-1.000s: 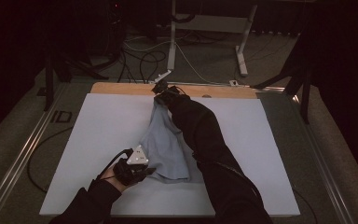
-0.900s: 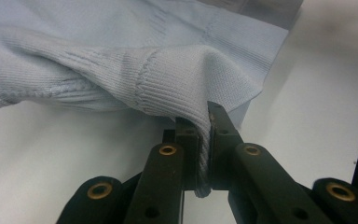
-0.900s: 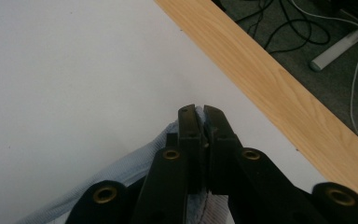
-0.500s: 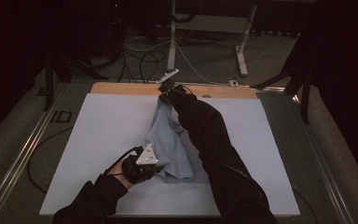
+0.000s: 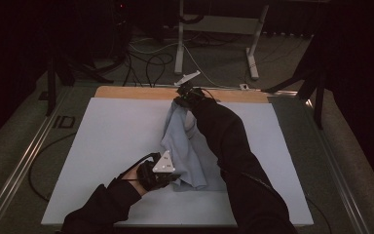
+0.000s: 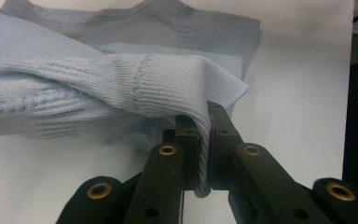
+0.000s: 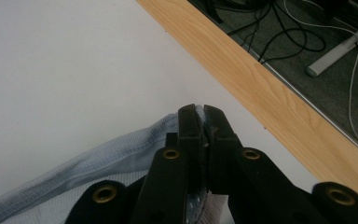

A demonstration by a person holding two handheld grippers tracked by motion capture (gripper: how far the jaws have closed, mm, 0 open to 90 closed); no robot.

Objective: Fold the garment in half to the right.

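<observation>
Both grippers clamped on pale blue knit garment [image 5: 192, 146]: left gripper [image 6: 204, 140] pinches near ribbed hem, right gripper [image 7: 200, 135] pinches far edge by table's wooden strip [image 7: 279, 102].

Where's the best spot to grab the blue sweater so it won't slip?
Probably the thick ribbed edge, pinched from the side with one jaw above the cloth and one below. The light blue sweater is soft and floppy, but its ribbing bunches firmly. The left gripper is shut on a ribbed fold near the person; the right gripper pinches the far edge.
</observation>
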